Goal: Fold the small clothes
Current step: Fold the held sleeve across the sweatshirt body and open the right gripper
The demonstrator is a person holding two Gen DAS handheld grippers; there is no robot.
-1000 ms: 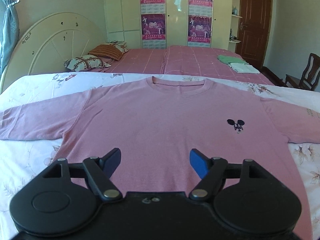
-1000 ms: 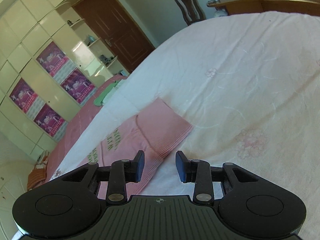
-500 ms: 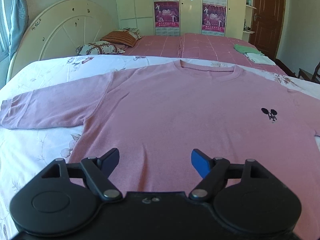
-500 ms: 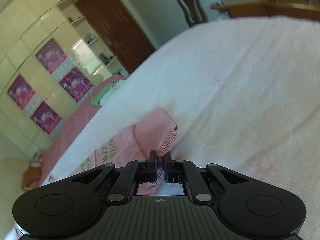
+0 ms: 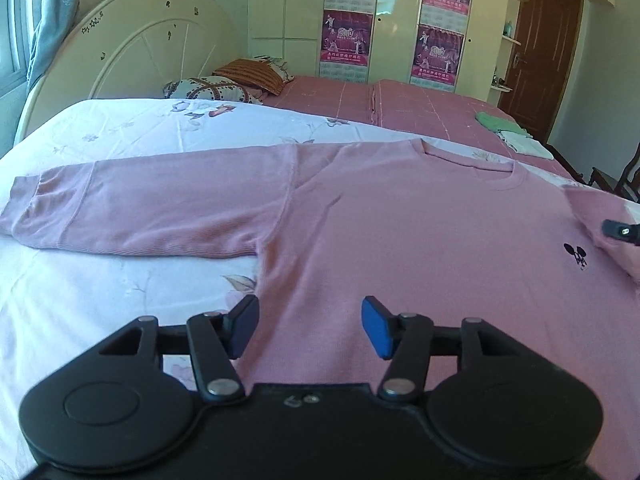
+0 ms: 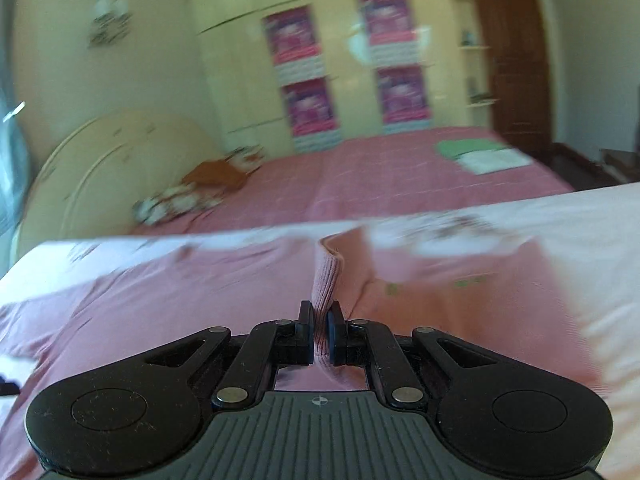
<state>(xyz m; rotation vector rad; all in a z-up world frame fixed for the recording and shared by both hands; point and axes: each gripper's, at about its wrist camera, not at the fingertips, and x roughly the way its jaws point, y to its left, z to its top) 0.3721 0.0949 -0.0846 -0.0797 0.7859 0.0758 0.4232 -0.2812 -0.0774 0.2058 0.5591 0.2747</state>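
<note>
Barely begun: the pink shirt (image 5: 400, 240) is lying flat on my floral sheet (image 5: 120, 300), its left sleeve (image 5: 140, 216) spread. I am pinching the right cuff (image 6: 326, 280) in the right gripper (image 6: 319, 336); the left gripper (image 5: 310, 326), empty, is closing over the hem.

Ribbed matt pink cloth shirt (image 5: 400, 240); glossy cream wardrobe doors (image 5: 396, 20).

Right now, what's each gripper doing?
Left gripper: fingers closing, apart, nothing pinched; pink shirt lies beneath.
Right gripper: shut on the shirt's sleeve cuff.
</note>
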